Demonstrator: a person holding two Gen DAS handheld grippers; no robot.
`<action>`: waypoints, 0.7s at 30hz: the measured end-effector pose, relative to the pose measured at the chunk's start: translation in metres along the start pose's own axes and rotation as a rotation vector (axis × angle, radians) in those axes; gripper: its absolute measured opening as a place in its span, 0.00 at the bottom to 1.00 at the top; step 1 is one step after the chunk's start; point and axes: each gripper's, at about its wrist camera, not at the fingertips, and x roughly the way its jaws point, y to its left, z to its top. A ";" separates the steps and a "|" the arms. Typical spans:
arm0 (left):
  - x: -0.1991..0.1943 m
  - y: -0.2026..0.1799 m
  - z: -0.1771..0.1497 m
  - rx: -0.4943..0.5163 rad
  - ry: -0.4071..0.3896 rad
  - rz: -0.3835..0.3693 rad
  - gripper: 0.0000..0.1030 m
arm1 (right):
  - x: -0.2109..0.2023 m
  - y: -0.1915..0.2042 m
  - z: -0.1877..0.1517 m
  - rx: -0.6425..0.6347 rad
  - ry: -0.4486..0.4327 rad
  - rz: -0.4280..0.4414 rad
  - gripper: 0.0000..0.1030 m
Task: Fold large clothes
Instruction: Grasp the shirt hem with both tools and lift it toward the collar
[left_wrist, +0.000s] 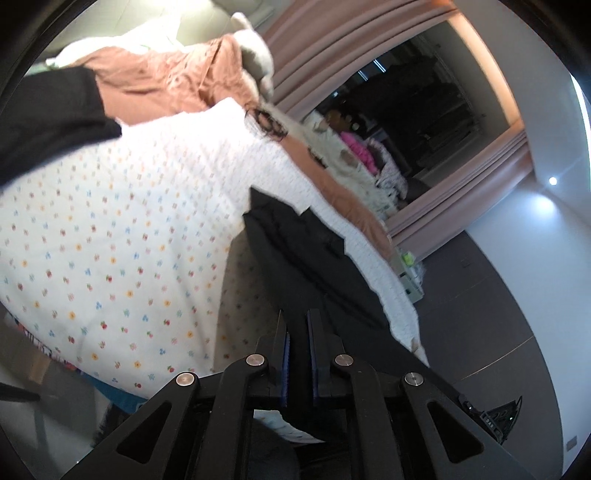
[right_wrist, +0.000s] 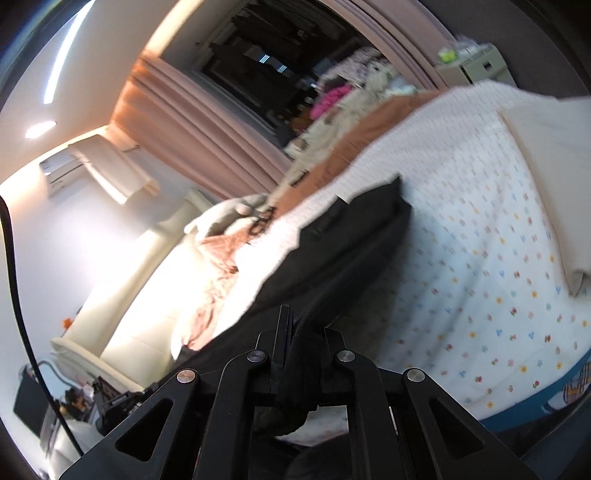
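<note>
Left claw (left_wrist: 297, 325): clenched, its blue-padded fingers (left_wrist: 285, 354) pinching an edge of the large black fabric garment (left_wrist: 295, 240), which is trailing from the claw across the bed. Bed: wearing a white quilted coverlet with small coloured flowers (left_wrist: 110, 229); a rust-orange crumpled cloth (left_wrist: 166, 81) is lying at its far end. Right claw (right_wrist: 299, 325): clenched, gripping a bunched fold of the same garment (right_wrist: 332, 251). Cream folded cloth (right_wrist: 546, 177): resting on the coverlet, well apart from the garment.
</note>
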 end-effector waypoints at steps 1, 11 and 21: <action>-0.012 -0.007 0.003 0.005 -0.019 -0.019 0.07 | -0.006 0.008 0.001 -0.011 -0.012 0.012 0.08; -0.092 -0.056 0.012 0.057 -0.161 -0.127 0.07 | -0.062 0.077 0.008 -0.114 -0.102 0.118 0.08; -0.095 -0.057 0.013 0.060 -0.177 -0.117 0.07 | -0.063 0.081 0.011 -0.123 -0.116 0.112 0.08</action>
